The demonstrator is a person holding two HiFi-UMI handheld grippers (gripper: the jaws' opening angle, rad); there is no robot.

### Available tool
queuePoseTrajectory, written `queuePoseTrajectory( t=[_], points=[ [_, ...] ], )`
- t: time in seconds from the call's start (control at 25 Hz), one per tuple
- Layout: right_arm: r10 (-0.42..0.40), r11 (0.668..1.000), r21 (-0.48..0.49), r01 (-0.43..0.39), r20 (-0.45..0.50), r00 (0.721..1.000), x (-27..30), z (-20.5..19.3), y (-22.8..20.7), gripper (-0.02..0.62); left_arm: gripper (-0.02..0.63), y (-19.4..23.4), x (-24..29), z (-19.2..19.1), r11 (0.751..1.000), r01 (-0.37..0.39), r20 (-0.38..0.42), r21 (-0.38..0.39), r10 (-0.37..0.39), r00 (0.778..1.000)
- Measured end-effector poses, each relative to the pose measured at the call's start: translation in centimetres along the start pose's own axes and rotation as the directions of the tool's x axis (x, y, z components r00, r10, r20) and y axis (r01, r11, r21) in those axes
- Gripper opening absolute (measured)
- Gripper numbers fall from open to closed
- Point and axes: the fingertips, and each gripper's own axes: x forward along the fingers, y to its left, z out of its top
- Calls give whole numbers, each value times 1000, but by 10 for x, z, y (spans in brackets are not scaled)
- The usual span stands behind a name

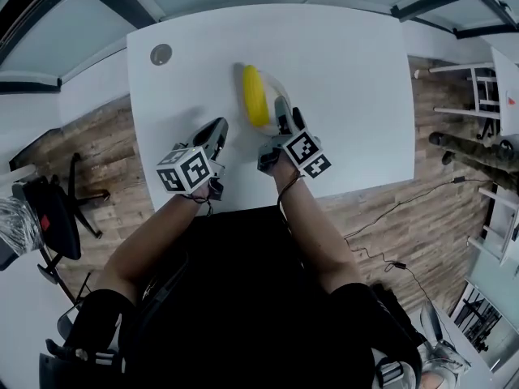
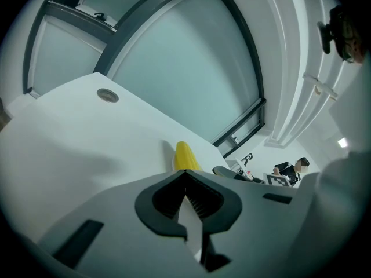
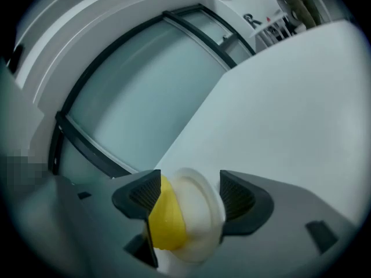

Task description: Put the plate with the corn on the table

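A yellow corn cob [image 1: 254,96] lies on a small white plate [image 1: 280,96] on the white table [image 1: 349,71], near its middle. My right gripper [image 1: 282,113] reaches the plate's near edge. In the right gripper view its jaws stand wide open [image 3: 188,193], with the plate rim [image 3: 203,204] and the corn's end [image 3: 167,219] between them; a small gap shows beside the right pad. My left gripper [image 1: 219,126] sits left of the plate, shut with nothing in it [image 2: 186,175]. The corn [image 2: 185,157] shows just past its tips.
A round grey grommet [image 1: 160,54] sits in the table's far left corner. Frosted glass panels with dark frames stand behind the table. An office chair [image 1: 57,209] is on the wooden floor at left, and white furniture [image 1: 482,87] at right.
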Motion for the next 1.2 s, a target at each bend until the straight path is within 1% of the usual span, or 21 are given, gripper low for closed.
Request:
queuePoseTrajectory(
  t=[0.04,0.12,0.28,0.44,0.48,0.56,0.68,0.76,0.84,0.92,1.0,1.12,1.2],
  points=[
    [-26,999,-47,27,22,999,-6,2,-5,300,3,0,-2,0,1000,2,1,2,-2,1000],
    [-43,996,-76,47,56,998,-16,5,-11,299,3,-1,-5,0,1000,10,4,10,-10,1000],
    [-26,998,-49,31,91,995,-34,9,-11,299,2,-9,-8,4,999,35,10,31,-36,999],
    [10,999,-32,-6,103,995,-50,6,-1,296,3,-17,-10,4,997,63,9,48,-64,998],
    [18,1000,-27,-15,108,994,-56,6,2,279,3,-21,-11,4,996,73,10,54,-74,997],
    [29,999,-23,-26,126,992,-69,7,9,186,3,-29,-13,3,993,95,13,64,-96,995],
    [45,999,-23,-42,134,990,-86,7,19,10,3,-40,-17,2,989,128,16,76,-130,991],
    [75,996,-55,-68,121,990,-97,2,29,2,3,-46,-21,0,985,146,14,87,-148,989],
    [107,988,-120,-94,104,989,-106,-1,39,2,2,-55,-22,-2,980,170,15,108,-172,985],
    [132,972,-207,-111,91,987,-115,-3,51,2,3,-67,-24,-4,971,193,15,143,-198,980],
    [149,945,-306,-118,81,985,-122,-2,63,2,2,-80,-26,-4,957,210,14,202,-218,976],
    [175,888,-443,-124,75,982,-127,3,79,2,2,-97,-29,2,926,212,34,311,-234,972],
    [193,846,-517,-129,73,978,-130,8,90,2,3,-107,-34,9,904,192,63,381,-232,971]
  ],
)
